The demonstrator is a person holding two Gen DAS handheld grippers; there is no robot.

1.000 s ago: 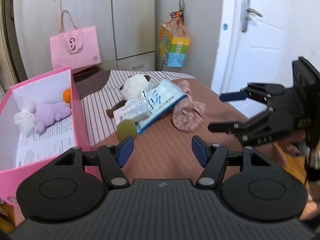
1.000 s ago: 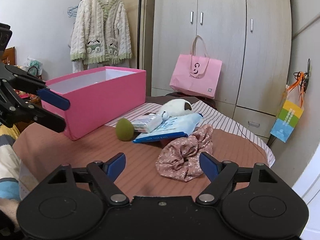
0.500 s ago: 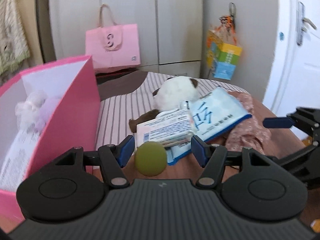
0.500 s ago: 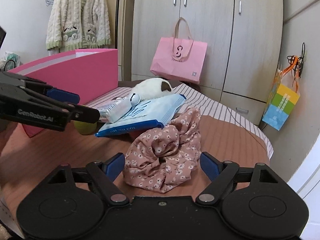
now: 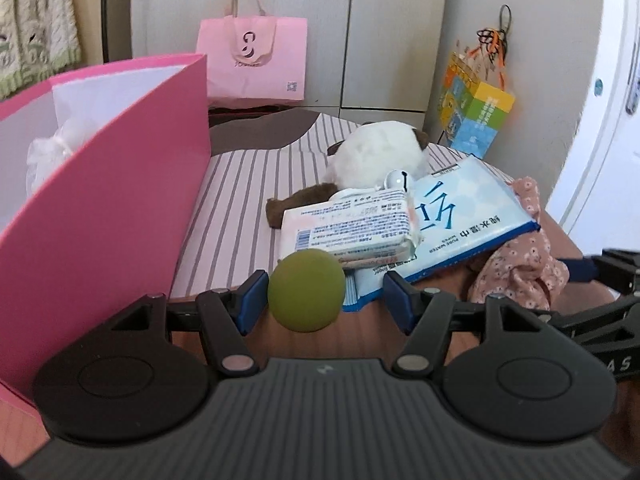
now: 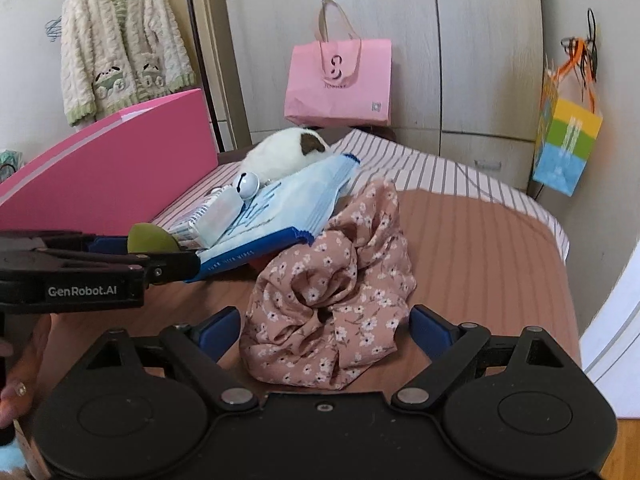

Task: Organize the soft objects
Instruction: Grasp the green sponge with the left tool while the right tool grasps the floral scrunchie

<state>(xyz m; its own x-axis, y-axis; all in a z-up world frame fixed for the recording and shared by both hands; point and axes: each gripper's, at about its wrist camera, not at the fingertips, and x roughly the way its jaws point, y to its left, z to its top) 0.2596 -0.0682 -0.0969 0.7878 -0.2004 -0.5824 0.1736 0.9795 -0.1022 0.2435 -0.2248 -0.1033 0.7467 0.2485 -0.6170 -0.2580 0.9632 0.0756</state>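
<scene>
The left gripper stands open around the green ball on the bed beside the pink box, one pad just beside it; the right gripper, its jaws having just been opening, brackets the floral cloth without pressing.

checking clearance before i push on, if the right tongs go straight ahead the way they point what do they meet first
The floral cloth. It lies bunched on the bed right between the open right tongs, whose jaws have just been opening; neither pad seems to press it yet. Beyond it sits the blue wipes pack, though depth is hard to judge.
</scene>
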